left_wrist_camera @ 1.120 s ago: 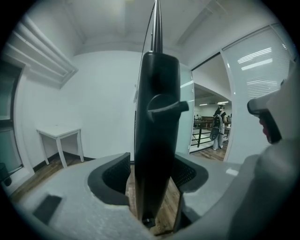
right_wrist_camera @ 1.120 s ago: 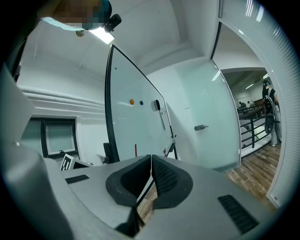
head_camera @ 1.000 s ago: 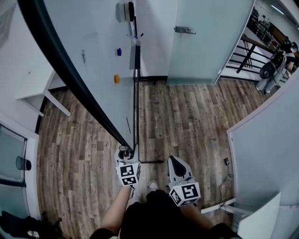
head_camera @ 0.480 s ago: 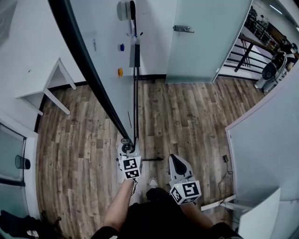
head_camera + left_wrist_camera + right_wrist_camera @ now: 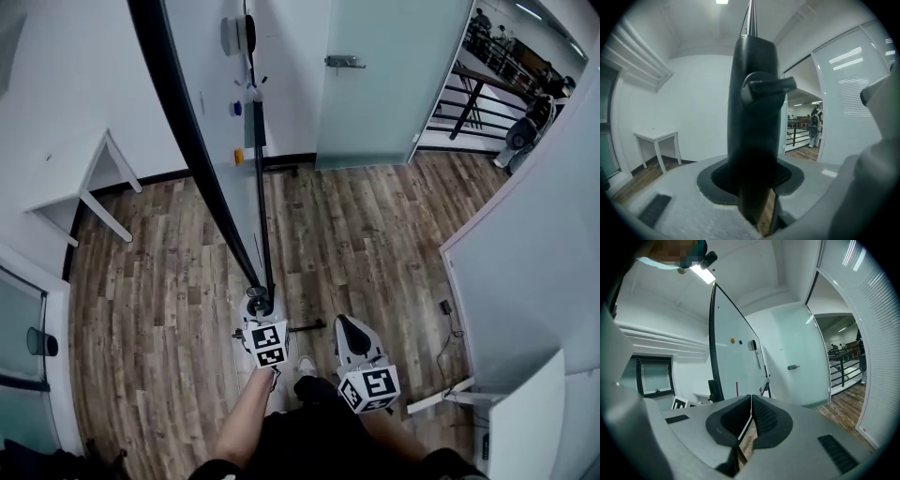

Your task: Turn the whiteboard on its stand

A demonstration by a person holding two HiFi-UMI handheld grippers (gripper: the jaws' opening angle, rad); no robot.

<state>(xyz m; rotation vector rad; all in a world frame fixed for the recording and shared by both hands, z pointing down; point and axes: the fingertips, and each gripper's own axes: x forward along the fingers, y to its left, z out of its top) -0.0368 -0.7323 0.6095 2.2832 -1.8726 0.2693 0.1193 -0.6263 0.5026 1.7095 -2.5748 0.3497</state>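
Observation:
The whiteboard (image 5: 208,66) on its stand (image 5: 262,216) is seen edge-on in the head view, its black frame (image 5: 192,150) running down to a lower corner just ahead of me. My left gripper (image 5: 257,307) is shut on that corner. In the left gripper view the black frame (image 5: 754,112) fills the gap between the pads of the left gripper (image 5: 757,190). My right gripper (image 5: 349,328) hangs to the right of the stand, apart from it, and is shut on nothing. The right gripper (image 5: 750,422) view shows the whiteboard (image 5: 736,357) ahead on the left.
A white table (image 5: 80,192) stands at the left wall. A frosted glass door (image 5: 384,75) is behind the board, with a black railing (image 5: 478,89) and people beyond. A white partition (image 5: 525,253) closes the right side. A cable (image 5: 448,317) lies on the wood floor.
The left gripper has closed on the board's lower corner. The black frame edge has swung rightward and stands steeper in the head view. The right gripper has hardly moved.

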